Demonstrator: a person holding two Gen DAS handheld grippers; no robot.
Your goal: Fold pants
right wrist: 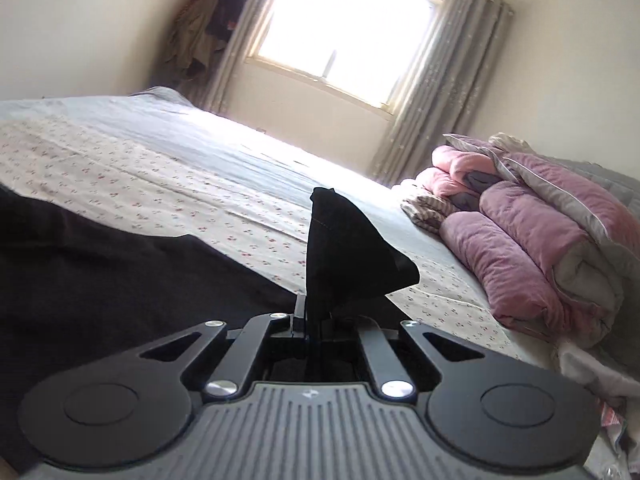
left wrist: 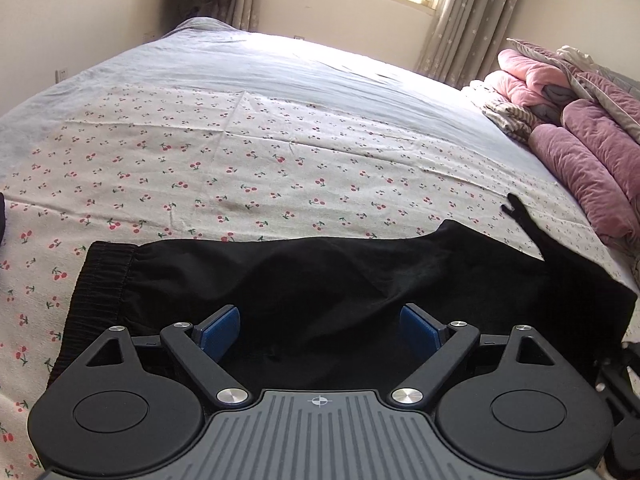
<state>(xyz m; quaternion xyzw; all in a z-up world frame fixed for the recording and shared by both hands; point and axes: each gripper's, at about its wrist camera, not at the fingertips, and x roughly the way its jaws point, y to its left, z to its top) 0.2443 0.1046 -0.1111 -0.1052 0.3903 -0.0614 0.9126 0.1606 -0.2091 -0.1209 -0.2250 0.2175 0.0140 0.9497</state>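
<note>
Black pants point(left wrist: 320, 276) lie across the near part of the bed, the elastic waistband point(left wrist: 100, 280) at the left. My left gripper point(left wrist: 320, 332) is open, its blue pads point(left wrist: 218, 332) spread just above the pants' near edge, holding nothing. My right gripper point(right wrist: 314, 320) is shut on a pinched-up piece of the black pants point(right wrist: 344, 244), which stands up between the fingers above the bed. In the left wrist view that lifted piece point(left wrist: 528, 228) rises at the right end of the pants. The rest of the pants point(right wrist: 120, 280) lies dark at the left in the right wrist view.
The bed has a cherry-print sheet point(left wrist: 240, 160) over a pale blue sheet point(left wrist: 280, 68). A pile of pink and purple quilts point(left wrist: 580, 128) sits at the right edge, also in the right wrist view point(right wrist: 540, 232). A window point(right wrist: 344, 28) and curtains stand behind.
</note>
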